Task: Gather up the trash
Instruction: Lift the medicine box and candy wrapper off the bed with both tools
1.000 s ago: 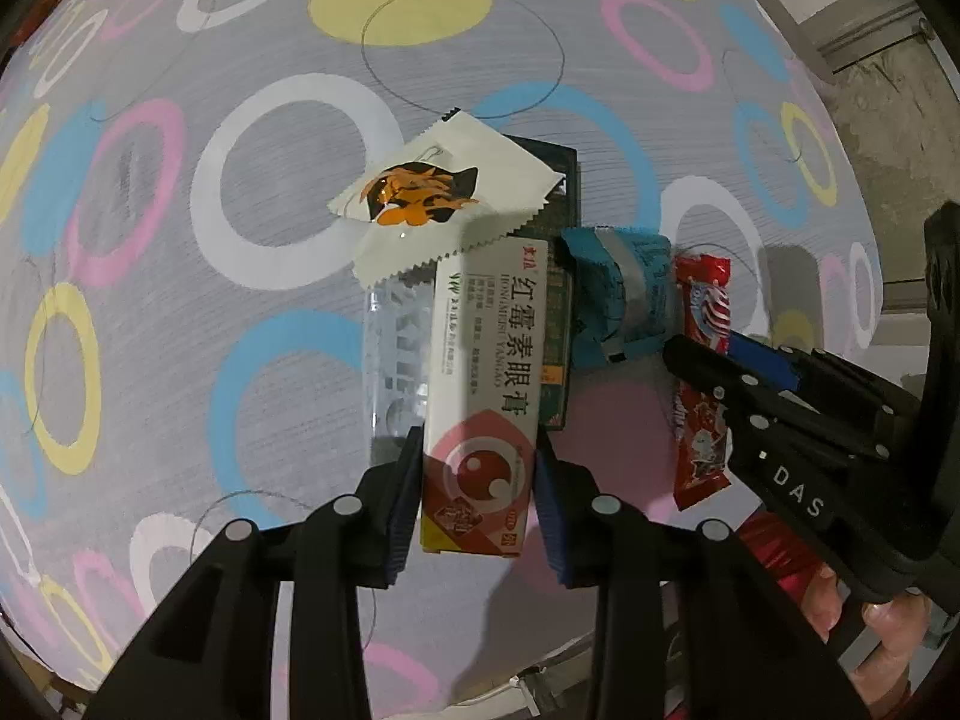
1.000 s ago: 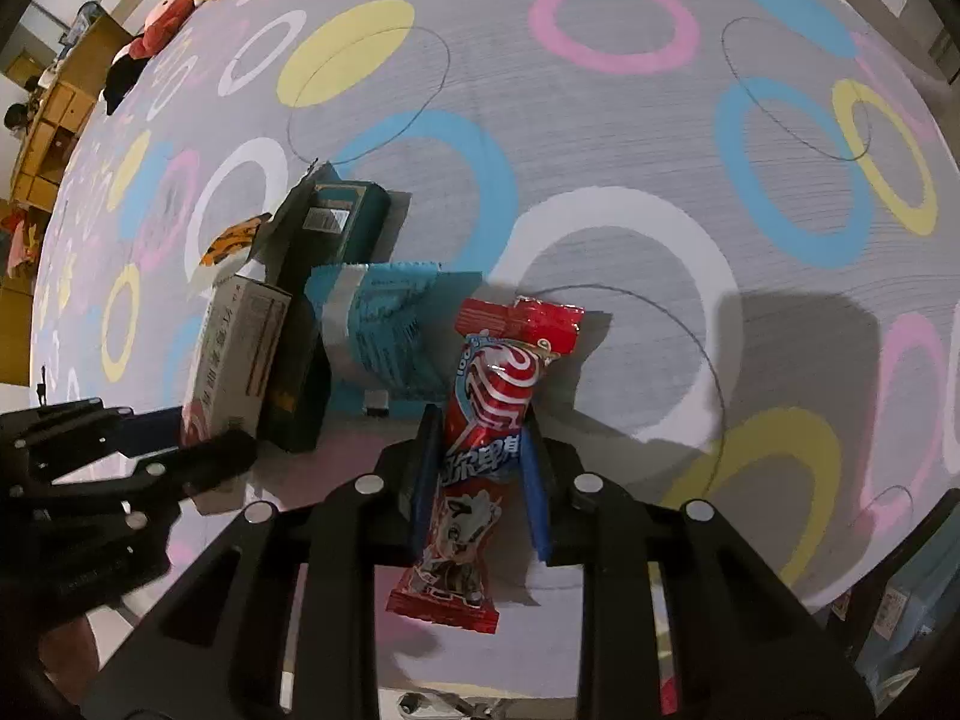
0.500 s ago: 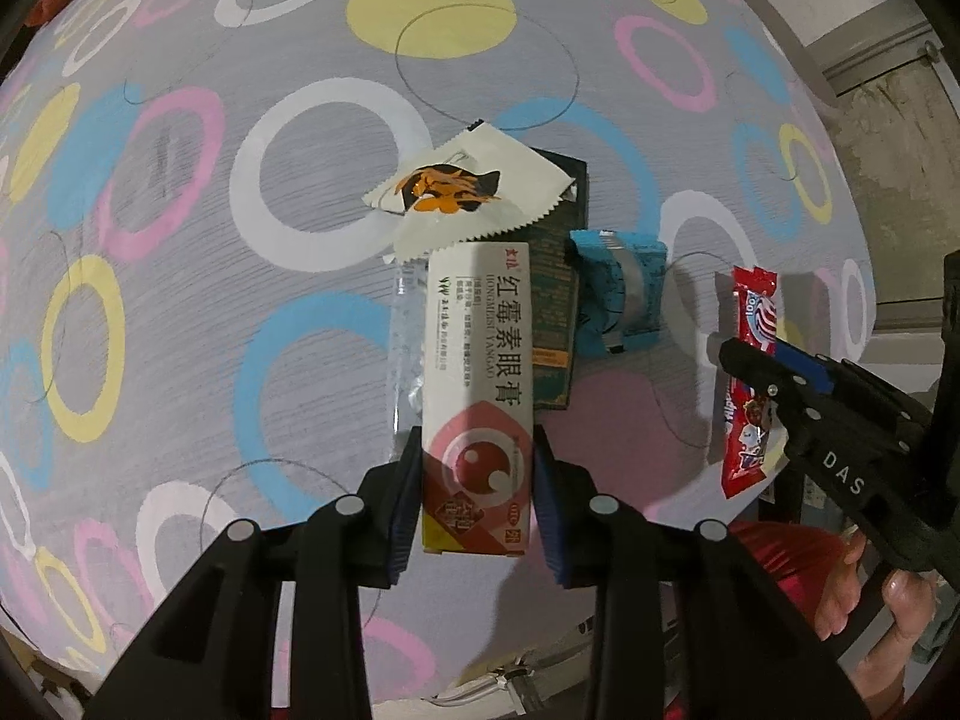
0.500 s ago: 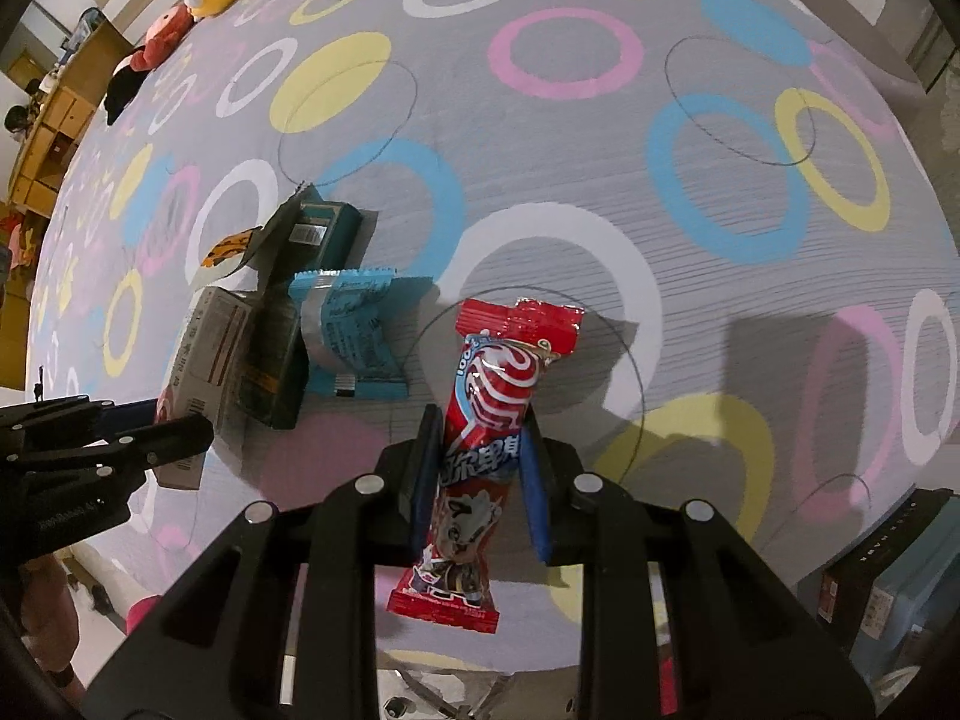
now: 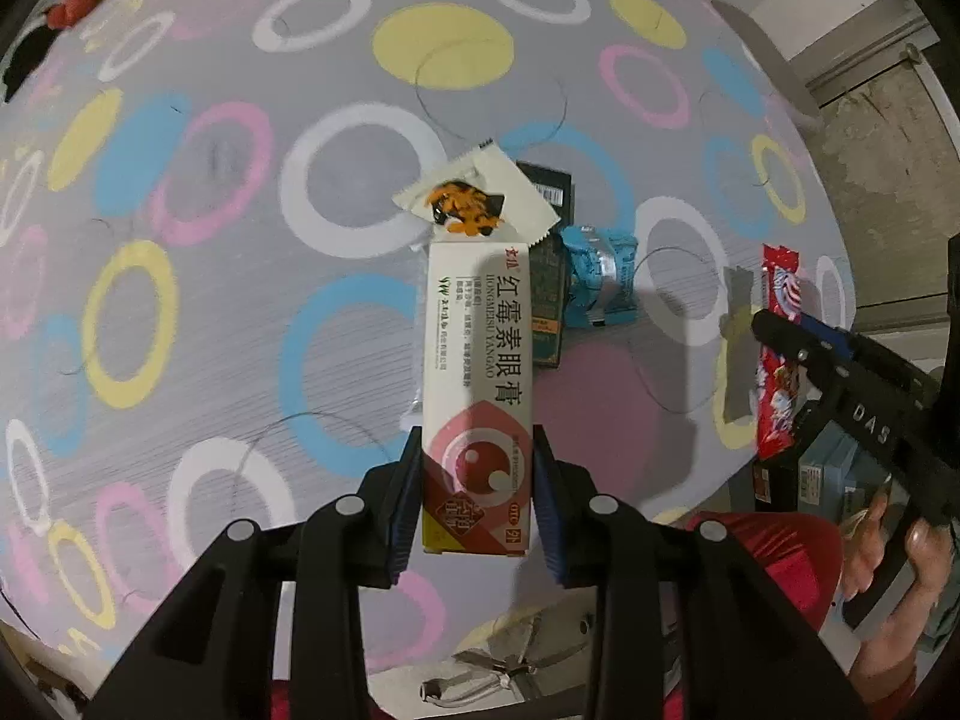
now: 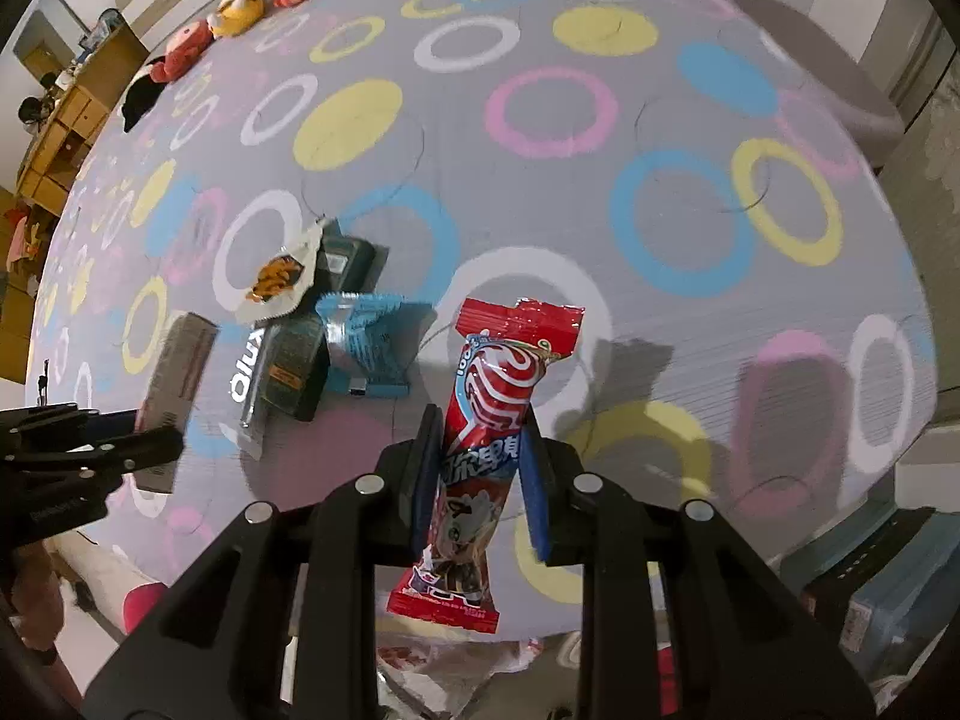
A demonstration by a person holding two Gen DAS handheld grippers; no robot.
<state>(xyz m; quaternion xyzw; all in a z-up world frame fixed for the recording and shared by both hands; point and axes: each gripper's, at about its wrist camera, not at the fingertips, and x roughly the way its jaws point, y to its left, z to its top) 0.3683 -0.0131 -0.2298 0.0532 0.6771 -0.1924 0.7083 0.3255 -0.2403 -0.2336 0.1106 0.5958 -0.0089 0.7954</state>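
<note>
Grippers are both pointing steeply down over the bed. The left gripper (image 5: 474,495) is pinching a white ointment box (image 5: 477,384) by its near end — jaws pressing its two long sides. The right gripper (image 6: 480,480) is clamping a red candy wrapper (image 6: 486,414) at mid-length, its ends sticking out above and below. Farther off, a blue wrapper (image 6: 369,345), a dark box (image 6: 300,369) and a white sachet (image 6: 276,282) are lying clustered on the ringed bedspread (image 6: 540,180).

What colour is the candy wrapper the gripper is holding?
Red, with a red-and-white swirl and a blue band: the candy wrapper shows best in the right wrist view.
</note>
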